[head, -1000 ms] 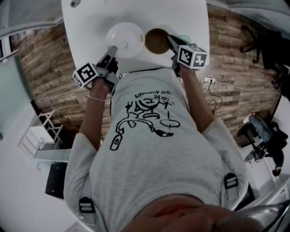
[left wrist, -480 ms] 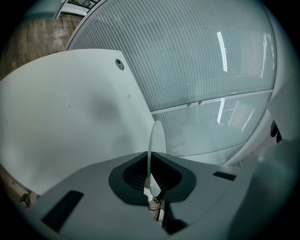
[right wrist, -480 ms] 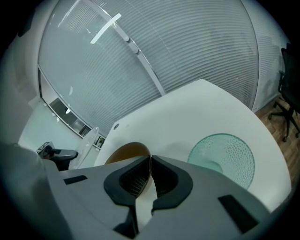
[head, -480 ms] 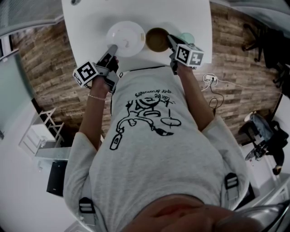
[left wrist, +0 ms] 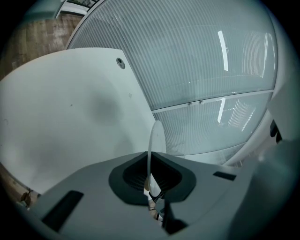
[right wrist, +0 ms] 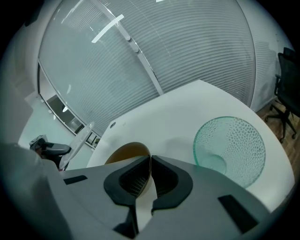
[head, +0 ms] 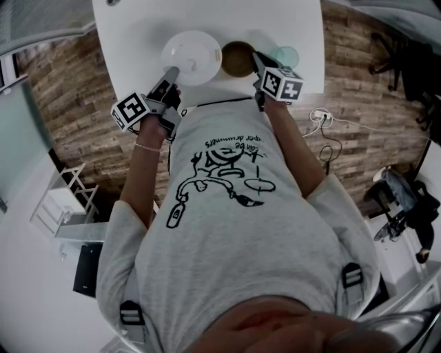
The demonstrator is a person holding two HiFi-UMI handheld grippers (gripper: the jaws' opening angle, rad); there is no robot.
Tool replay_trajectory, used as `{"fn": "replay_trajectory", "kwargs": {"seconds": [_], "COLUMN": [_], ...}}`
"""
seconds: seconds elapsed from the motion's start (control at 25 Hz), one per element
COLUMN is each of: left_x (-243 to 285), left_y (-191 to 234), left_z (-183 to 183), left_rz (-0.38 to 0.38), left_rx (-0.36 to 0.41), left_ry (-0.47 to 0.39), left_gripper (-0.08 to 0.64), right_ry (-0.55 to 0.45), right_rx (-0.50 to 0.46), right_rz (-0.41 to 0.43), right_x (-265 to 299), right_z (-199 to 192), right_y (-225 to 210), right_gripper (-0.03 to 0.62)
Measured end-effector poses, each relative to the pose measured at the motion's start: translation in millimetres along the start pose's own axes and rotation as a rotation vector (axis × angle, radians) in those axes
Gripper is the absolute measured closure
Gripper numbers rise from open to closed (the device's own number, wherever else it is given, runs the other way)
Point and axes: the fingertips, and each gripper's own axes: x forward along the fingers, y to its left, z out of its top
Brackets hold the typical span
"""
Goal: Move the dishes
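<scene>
The white counter (head: pixel 207 15) is the largest item in the work area; it extends away from my torso, with wood flooring on either side. The white plate (head: pixel 190 55) lies over the near part of the counter, ahead of my left hand. My left gripper (head: pixel 171 72) is closed on the near rim of this plate: in the left gripper view the plate stands edge-on, and both pads press its thin edge with no gap visible. Whether the plate rests on the counter surface or is raised clear of it cannot be determined. The brown bowl (head: pixel 237 59) sits just beside the plate, to its right. My right gripper (head: pixel 256 61) is clamped on the near rim of this bowl: the right gripper view shows the pale wall of the bowl pinched between the two pads. The green glass bowl (head: pixel 286 55), with a dimpled texture, rests on the counter just to the right of the right gripper, apart from the brown bowl.
</scene>
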Motion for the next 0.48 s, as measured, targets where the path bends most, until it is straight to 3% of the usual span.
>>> {"fn": "replay_trajectory", "kwargs": {"seconds": [0.48], "left_x": [7], "left_y": [4], "left_z": [-14], "left_rz": [0.017], "left_rx": [-0.01], "left_ry": [0.002], "left_gripper": [0.549], "right_ry": [-0.022], "right_rx": [0.018], "right_rz": [-0.015], "right_x": [5], "right_z": [-17], "right_y": [-16], "right_gripper": [0.549]}}
